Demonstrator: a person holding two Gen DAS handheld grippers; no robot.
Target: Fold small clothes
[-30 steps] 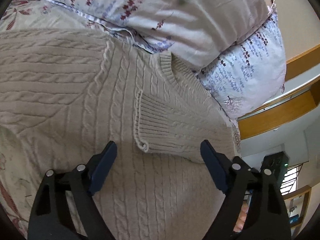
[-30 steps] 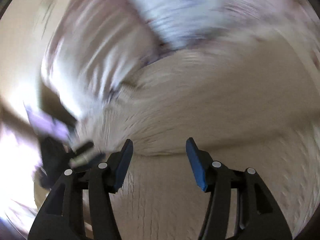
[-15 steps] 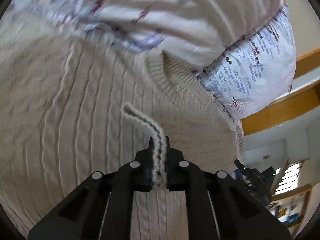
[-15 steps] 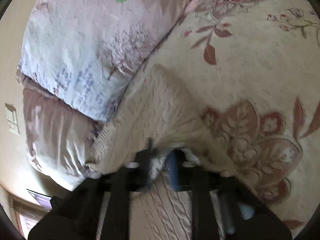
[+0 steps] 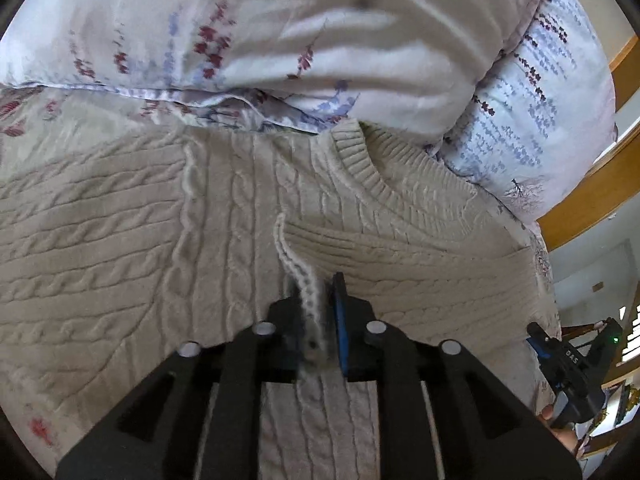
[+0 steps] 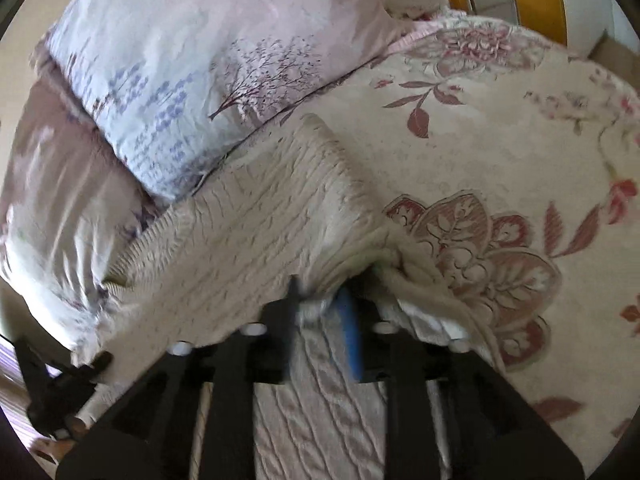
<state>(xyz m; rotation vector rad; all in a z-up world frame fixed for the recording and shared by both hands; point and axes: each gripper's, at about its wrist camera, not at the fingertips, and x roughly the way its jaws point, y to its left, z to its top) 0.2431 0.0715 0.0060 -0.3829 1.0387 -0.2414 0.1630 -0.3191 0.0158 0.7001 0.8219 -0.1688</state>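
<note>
The bed (image 6: 500, 128), one in number with a floral cover, carries the work and fills the right of the right wrist view. Two pillows (image 5: 320, 32) are stacked across the top of the left wrist view; their lower edge touches the neckline, likely serving as a stop for the garment. One cable-knit sweater (image 5: 120, 240) lies flat across the middle of that view, neck at upper centre, with one sleeve laid across the body. The left claw (image 5: 318, 312), lower centre, has the ribbed cuff (image 5: 308, 292) between its jaws, which are opening; the pads appear to touch the knit. The right claw (image 6: 320, 312), lower centre of its view, has a bunched sweater edge between its jaws, likewise opening; blur hides contact.
</note>
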